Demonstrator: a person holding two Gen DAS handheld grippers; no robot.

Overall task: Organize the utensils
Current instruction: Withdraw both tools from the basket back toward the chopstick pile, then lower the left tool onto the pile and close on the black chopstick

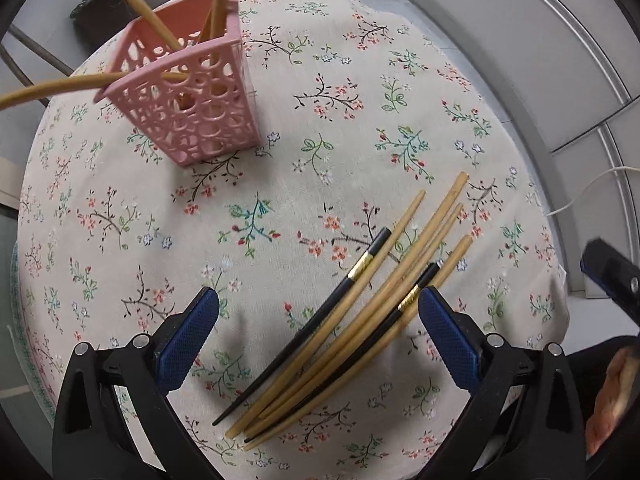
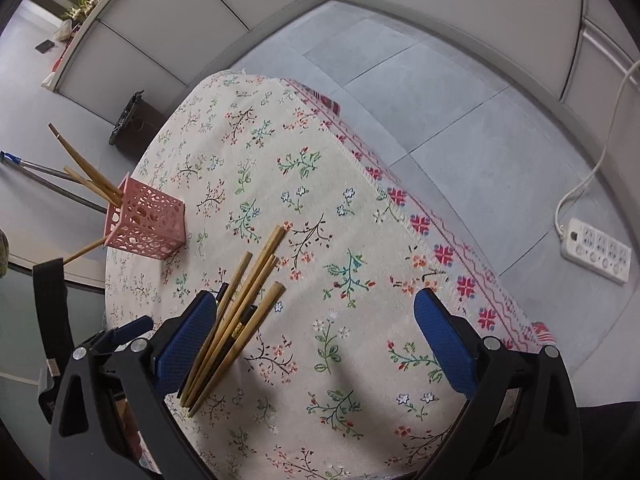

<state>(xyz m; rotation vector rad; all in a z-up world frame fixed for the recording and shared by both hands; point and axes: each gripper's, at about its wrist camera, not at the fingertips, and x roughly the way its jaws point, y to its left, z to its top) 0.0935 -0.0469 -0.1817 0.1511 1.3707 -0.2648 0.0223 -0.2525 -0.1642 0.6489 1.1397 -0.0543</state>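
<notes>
A loose pile of chopsticks (image 1: 360,316) lies on the floral tablecloth (image 1: 280,80), several bamboo ones and two black ones with gold bands. My left gripper (image 1: 318,320) hovers open over the pile, its right finger close to the pile's edge. A pink perforated holder (image 1: 192,104) stands at the far left with several bamboo chopsticks leaning out of it. In the right wrist view the same pile (image 2: 236,320) lies by my right gripper's left finger; the right gripper (image 2: 316,324) is open and empty. The holder (image 2: 146,222) stands further left.
The table edge (image 2: 420,224) with a red-patterned border runs along the right. Beyond it a white power strip (image 2: 596,250) and cable lie on the grey floor. A dark bin (image 2: 132,124) stands past the table. A person's hand (image 1: 612,396) shows at the lower right.
</notes>
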